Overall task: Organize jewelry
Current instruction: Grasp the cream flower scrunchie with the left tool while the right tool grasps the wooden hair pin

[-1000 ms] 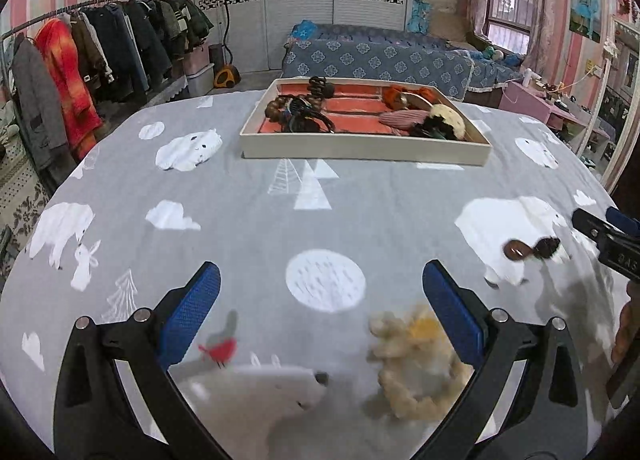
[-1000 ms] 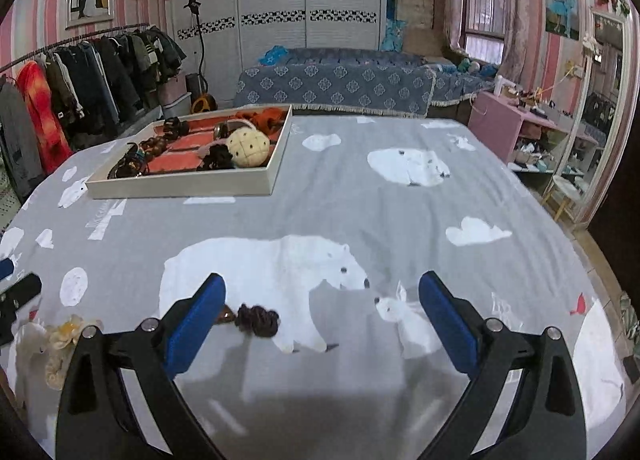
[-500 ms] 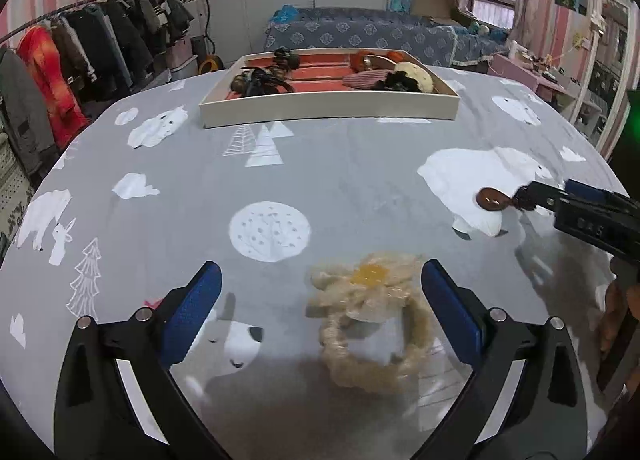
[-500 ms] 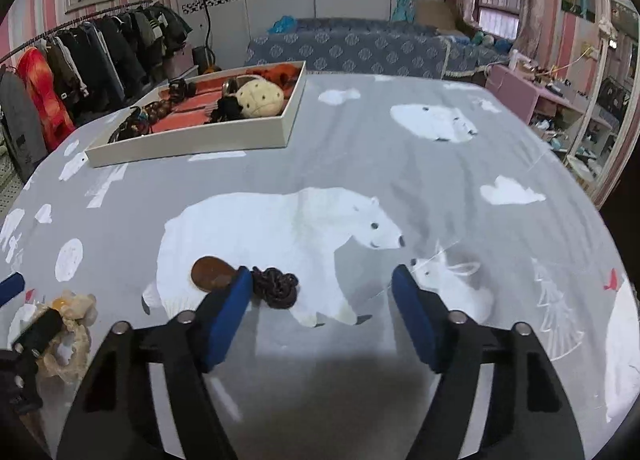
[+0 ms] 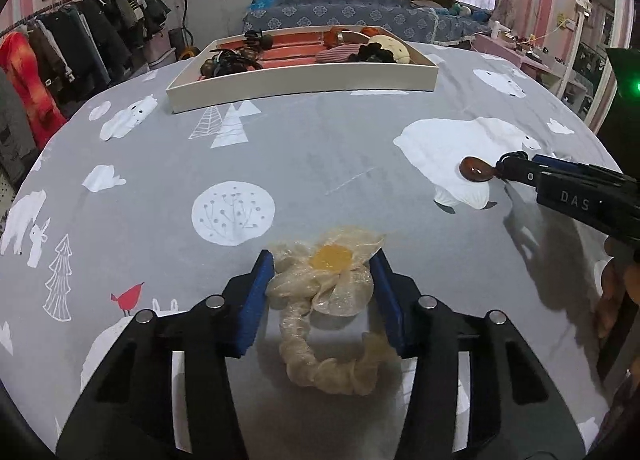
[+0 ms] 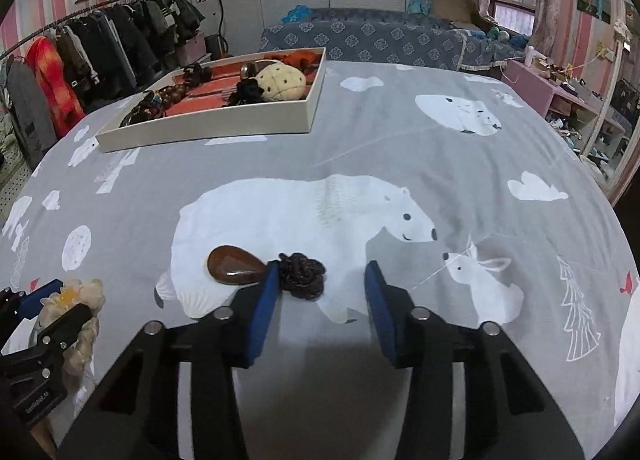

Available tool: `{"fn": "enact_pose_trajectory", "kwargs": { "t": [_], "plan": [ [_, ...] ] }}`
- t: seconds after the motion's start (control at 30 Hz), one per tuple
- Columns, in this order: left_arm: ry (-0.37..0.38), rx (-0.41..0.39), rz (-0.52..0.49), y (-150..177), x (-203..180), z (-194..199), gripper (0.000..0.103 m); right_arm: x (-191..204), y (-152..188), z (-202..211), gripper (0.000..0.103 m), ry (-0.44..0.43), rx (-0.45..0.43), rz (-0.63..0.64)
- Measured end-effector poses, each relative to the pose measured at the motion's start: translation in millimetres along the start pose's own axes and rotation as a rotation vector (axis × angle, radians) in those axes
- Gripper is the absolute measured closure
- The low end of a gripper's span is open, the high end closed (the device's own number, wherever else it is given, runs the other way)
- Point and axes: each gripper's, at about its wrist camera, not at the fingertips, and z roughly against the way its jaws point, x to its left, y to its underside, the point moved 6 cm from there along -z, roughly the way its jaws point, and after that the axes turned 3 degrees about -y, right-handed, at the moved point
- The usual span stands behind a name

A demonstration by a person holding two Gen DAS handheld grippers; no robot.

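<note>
A grey bear-print cloth (image 5: 320, 163) fills both frames; the white tray (image 5: 304, 79) of jewelry sits at upper centre. The left gripper (image 5: 325, 280), its jaws just narrowed, squeezes the cream scrunchie (image 5: 320, 300) at lower centre. The right gripper (image 6: 318, 284), also just narrowed, stands partly open; its left pad touches the dark-corded brown pendant (image 6: 236, 264).

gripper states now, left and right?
Left gripper: jaws just closing, pads against the cream scrunchie.
Right gripper: jaws just closing, not gripping; dark cord knot touches one pad only.
</note>
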Motion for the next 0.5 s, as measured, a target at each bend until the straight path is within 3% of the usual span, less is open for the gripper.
{"fn": "enact_pose_trajectory", "kwargs": {
  "t": [0.17,0.5],
  "plan": [
    [0.012,0.003,0.006,-0.8,1.6,-1.1,0.066,5.4,0.9,-2.7,0.078,-0.026,0.013,0.004],
    [0.004,-0.012,-0.008,-3.8,3.1,2.7,0.074,5.5,-2.2,1.9,0.084,-0.044,-0.012,-0.006]
  ]
}}
